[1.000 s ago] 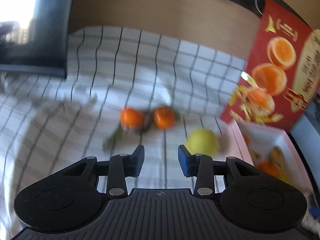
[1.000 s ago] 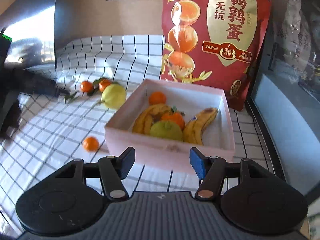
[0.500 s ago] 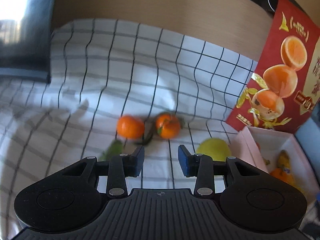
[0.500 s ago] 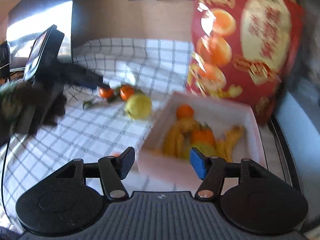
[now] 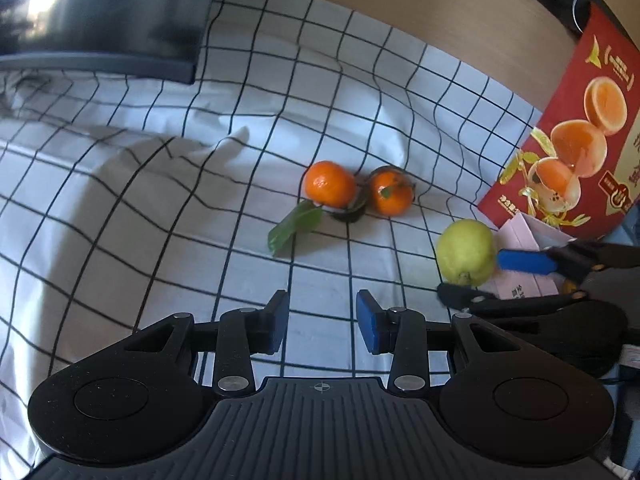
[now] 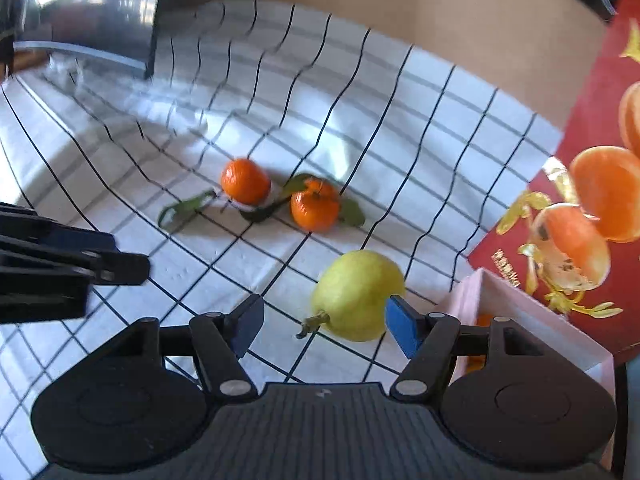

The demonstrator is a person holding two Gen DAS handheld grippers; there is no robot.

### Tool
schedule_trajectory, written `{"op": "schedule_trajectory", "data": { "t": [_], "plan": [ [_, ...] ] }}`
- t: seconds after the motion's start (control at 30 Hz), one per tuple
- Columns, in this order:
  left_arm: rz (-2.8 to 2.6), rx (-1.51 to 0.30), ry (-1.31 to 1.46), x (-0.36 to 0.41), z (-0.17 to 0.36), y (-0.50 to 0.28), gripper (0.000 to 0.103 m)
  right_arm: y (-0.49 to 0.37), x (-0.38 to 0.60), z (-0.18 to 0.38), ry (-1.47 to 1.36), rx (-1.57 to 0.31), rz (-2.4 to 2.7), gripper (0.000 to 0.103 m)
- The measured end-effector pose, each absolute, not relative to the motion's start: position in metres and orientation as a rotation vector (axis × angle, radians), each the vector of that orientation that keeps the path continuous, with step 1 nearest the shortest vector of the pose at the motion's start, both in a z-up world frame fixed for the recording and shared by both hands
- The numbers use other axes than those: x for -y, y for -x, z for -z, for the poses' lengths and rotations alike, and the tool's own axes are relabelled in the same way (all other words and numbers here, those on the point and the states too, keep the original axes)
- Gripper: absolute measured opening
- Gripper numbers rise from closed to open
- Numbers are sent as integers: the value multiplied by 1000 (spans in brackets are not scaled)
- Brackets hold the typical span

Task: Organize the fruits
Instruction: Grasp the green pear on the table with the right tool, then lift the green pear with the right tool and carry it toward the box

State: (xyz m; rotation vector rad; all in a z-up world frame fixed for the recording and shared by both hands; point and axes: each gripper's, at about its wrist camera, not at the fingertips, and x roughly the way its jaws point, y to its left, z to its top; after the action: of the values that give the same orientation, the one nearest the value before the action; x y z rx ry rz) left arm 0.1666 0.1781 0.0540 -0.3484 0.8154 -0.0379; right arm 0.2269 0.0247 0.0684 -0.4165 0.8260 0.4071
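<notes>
Two mandarins (image 5: 330,184) (image 5: 390,194) with a green leaf (image 5: 294,226) lie on the checked cloth, a short way ahead of my left gripper (image 5: 322,322). That gripper hangs open above the cloth with nothing between its fingers. A yellow-green pear (image 6: 356,294) lies beside the pink box (image 6: 520,308). My right gripper (image 6: 326,320) straddles it, open. Its right pad (image 6: 400,324) sits right at the pear's side and its left pad (image 6: 250,318) stands well clear. In the left wrist view the pear (image 5: 466,252) shows between the right gripper's fingers (image 5: 524,261).
A red snack bag (image 5: 580,128) stands behind the pink box (image 5: 524,236), which holds fruit. A dark monitor (image 5: 100,20) sits at the back left on the wrinkled cloth. In the right wrist view the left gripper (image 6: 108,256) reaches in from the left edge.
My right gripper has swung left from in front of the pink box to the pear, with its jaws a little wider. My left gripper has sunk closer to the mandarins.
</notes>
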Motion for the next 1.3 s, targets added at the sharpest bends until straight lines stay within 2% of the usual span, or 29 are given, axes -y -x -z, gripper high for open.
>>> {"op": "schedule_trajectory", "data": {
  "t": [0.23,0.4,0.57,0.6,0.7,1.0,1.3],
  "plan": [
    [68,-810,372,-184,-49,-165,41,-243,-39,-55,550,-775,-320,73],
    [68,-817,384,-186,-47,-163,41,-262,-31,-47,549,-823,-271,72],
    [49,-823,379,-187,-48,-160,41,-266,-33,-43,603,-833,-257,67],
    [45,-825,376,-187,-49,-158,41,-264,-32,-45,609,-818,-258,60],
    [32,-833,369,-185,-49,-156,41,-261,-27,-53,555,-847,-342,59],
    [24,-837,331,-168,-59,-144,41,-182,-38,-74,595,-808,-589,58],
    [46,-853,313,-146,-63,-131,41,-119,-26,-69,676,-760,-671,57]
  ]
}}
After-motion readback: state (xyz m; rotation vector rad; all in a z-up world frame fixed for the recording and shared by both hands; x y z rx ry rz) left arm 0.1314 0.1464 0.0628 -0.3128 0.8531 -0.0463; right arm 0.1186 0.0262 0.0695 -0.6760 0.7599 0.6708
